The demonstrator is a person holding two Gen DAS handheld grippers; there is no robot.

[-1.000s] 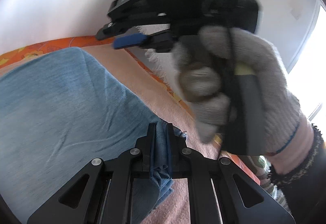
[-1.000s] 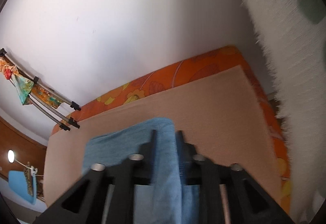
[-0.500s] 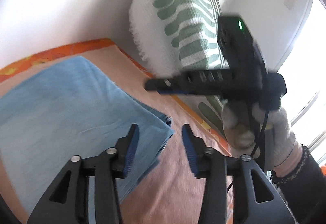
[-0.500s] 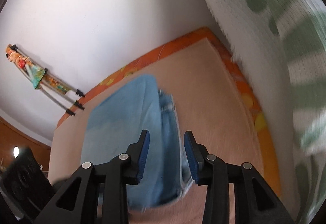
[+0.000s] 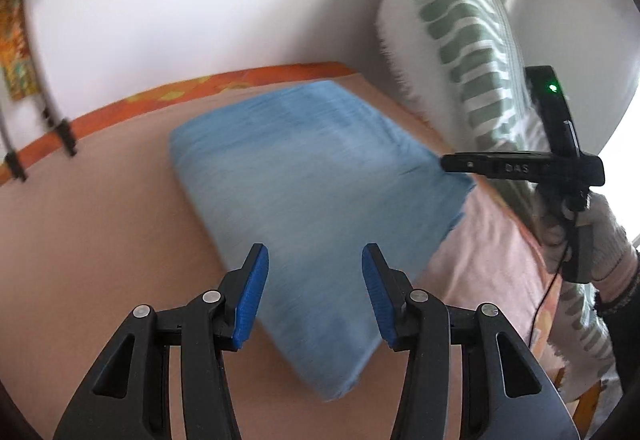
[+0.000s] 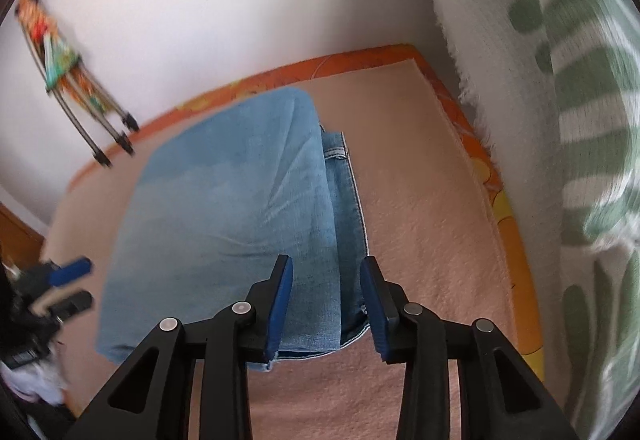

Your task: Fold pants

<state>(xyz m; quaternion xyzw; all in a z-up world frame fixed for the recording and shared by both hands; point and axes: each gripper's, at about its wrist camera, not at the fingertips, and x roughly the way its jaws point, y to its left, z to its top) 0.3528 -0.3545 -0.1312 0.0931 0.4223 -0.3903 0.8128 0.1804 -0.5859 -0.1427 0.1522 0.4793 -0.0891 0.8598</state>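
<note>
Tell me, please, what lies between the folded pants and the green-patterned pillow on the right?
Only a bare strip of pink blanket and the orange mattress edge separate the folded pants from the pillow; the right wrist view shows this best.

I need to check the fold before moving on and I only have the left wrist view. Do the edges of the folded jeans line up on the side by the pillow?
Observer: Not quite. In the right wrist view the top layer of the folded jeans stops short, and a stitched hem strip of the lower layer shows beside it.
Operator: Is the right gripper holding that edge?
Observer: No. The right gripper is open, above the near edge of the jeans.
Operator: And beyond the strip?
Observer: Bare pink blanket, then the green-patterned pillow.
</note>
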